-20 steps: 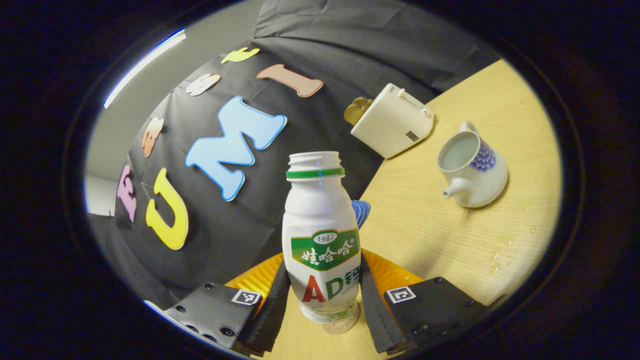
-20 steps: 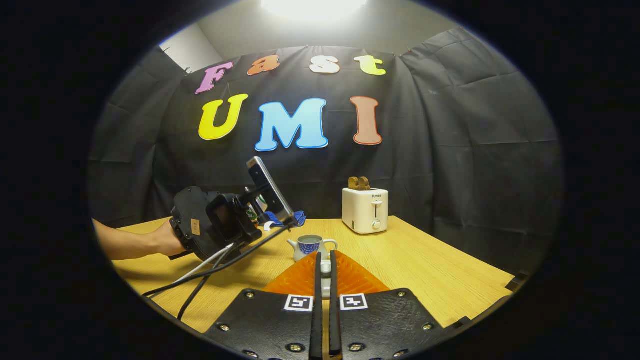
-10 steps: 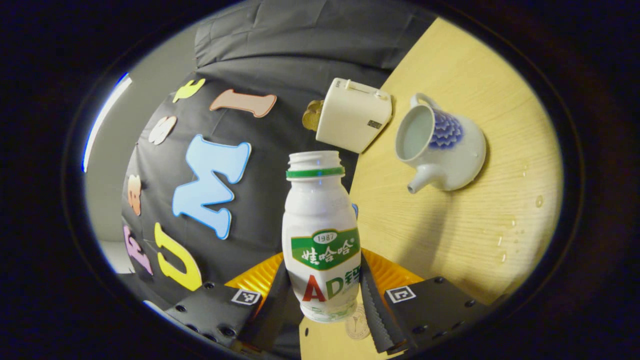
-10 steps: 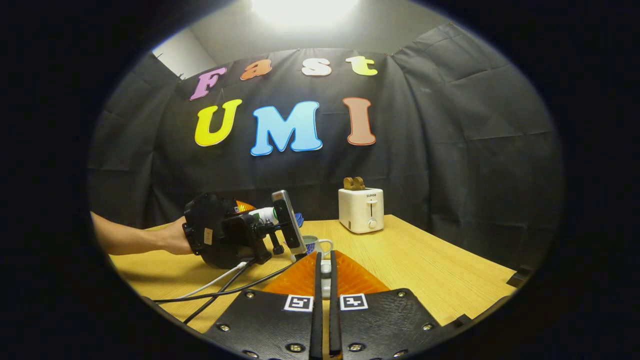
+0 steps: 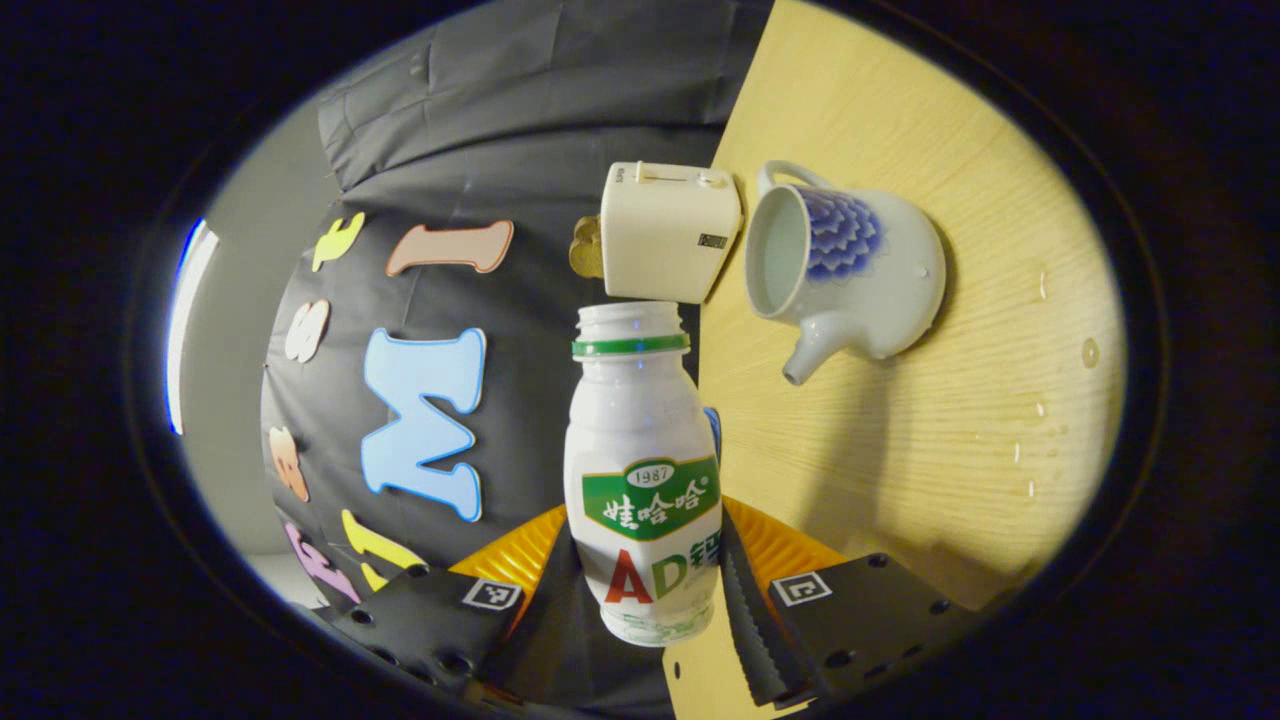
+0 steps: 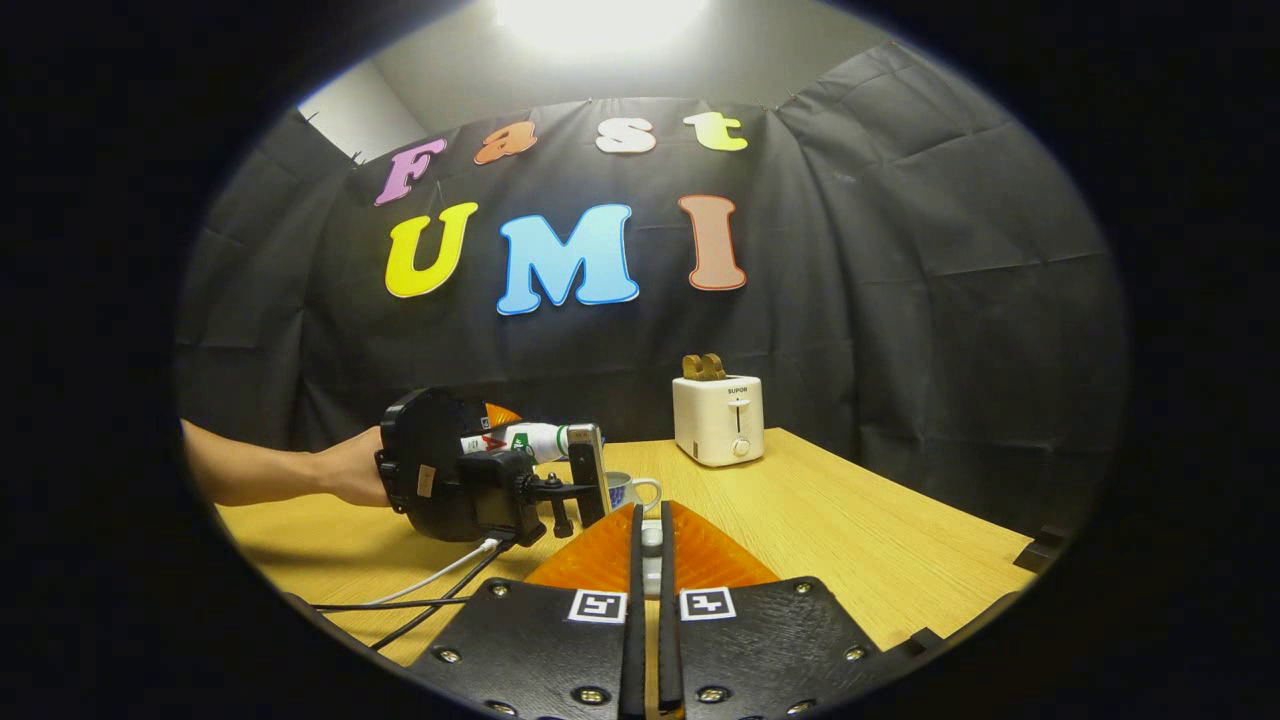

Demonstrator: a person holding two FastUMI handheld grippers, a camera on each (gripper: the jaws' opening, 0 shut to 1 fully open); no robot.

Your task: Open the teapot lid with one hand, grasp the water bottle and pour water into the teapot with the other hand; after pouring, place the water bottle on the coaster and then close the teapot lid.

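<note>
Left gripper (image 5: 648,590) is clamped on the water bottle (image 5: 642,470), both fingers pressing its lower body; the bottle is uncapped and lies near horizontal in the right gripper view. The teapot (image 5: 845,270) (lid off, mouth exposed) stands ahead and right of the bottle's neck, apart from it, beside the toaster (image 5: 668,230). Right gripper (image 6: 651,540) is pinched on the small lid (image 6: 651,537).

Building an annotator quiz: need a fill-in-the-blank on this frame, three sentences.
1. The left gripper is shut on the ____.
2. The teapot has no ____ on it.
3. Behind the teapot stands a white ____ with bread in its slots.
4. The bottle's mouth has no ____ on it.

Missing words: bottle; lid; toaster; cap
</note>
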